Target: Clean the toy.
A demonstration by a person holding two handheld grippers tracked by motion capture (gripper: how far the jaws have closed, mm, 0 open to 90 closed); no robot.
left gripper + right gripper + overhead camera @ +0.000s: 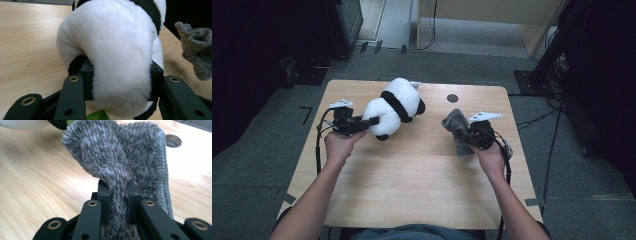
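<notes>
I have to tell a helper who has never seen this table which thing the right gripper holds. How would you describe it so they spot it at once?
Start at the light wooden table and look to its right half, just below the small round hole. There the right gripper pinches a grey cloth, shaggy, with a stitched edge. Its only neighbour is the black-and-white plush panda on the left, which is rounder and far larger.

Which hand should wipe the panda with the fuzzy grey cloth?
The right gripper, probably: it already pinches the grey cloth. The left gripper is busy clamping the panda steady on the table.
</notes>
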